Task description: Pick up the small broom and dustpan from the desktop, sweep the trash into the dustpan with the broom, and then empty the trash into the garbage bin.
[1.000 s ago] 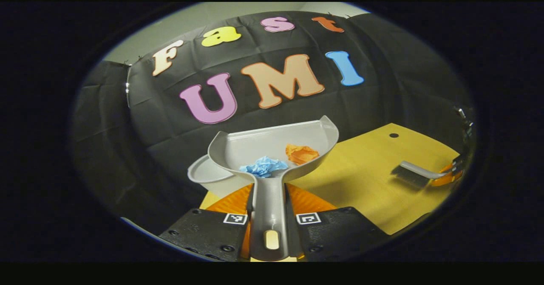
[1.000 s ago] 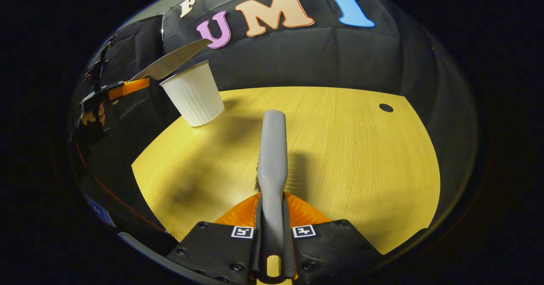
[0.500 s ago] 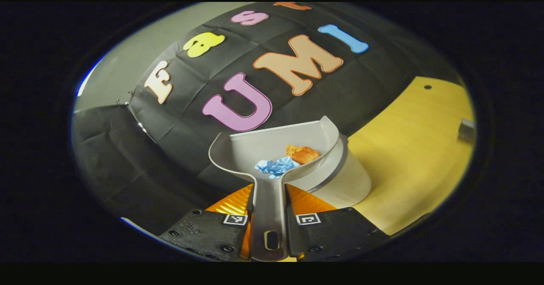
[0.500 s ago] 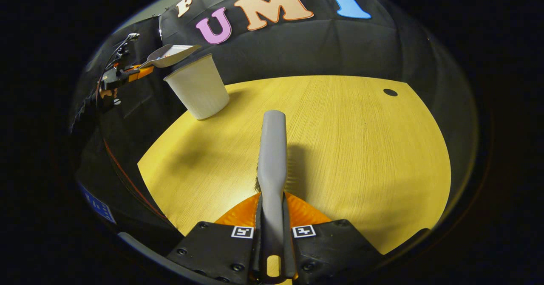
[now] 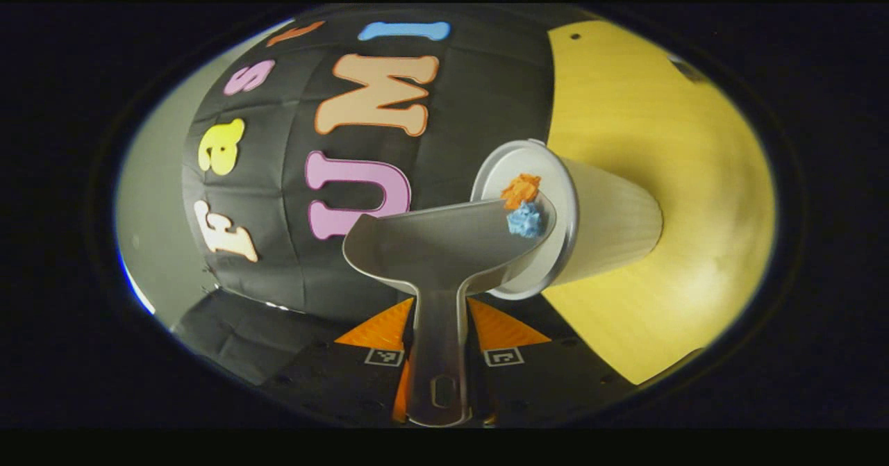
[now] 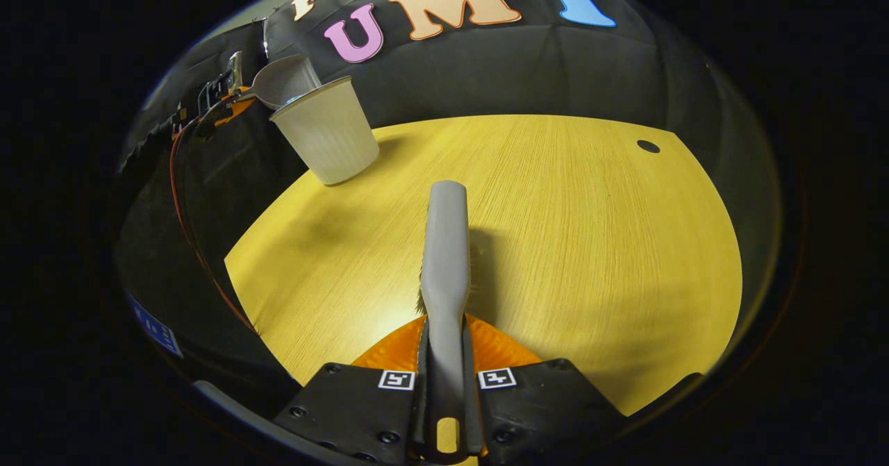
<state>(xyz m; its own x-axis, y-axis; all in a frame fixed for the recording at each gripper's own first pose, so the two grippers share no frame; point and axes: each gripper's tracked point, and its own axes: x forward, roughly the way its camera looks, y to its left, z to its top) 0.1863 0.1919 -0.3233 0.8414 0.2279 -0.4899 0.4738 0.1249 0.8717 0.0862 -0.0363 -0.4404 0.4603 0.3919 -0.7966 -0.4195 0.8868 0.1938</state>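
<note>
Fingers of the left gripper are clenched on the handle of the dustpan, which reaches straight ahead of them and is rolled hard to one side, so that its lower corner hangs over the open mouth of the garbage bin, a pale ribbed cup standing on the tabletop. That roll is what lets the load slide: the orange paper wad and the blue paper wad have gathered at the low corner, right at the bin's rim, and I judge them on the point of dropping in. Fingers of the right gripper grip the broom by its handle, the head pointing forward just above the tabletop, well apart from the bin, presumably parked there to stay clear of the pour.
</note>
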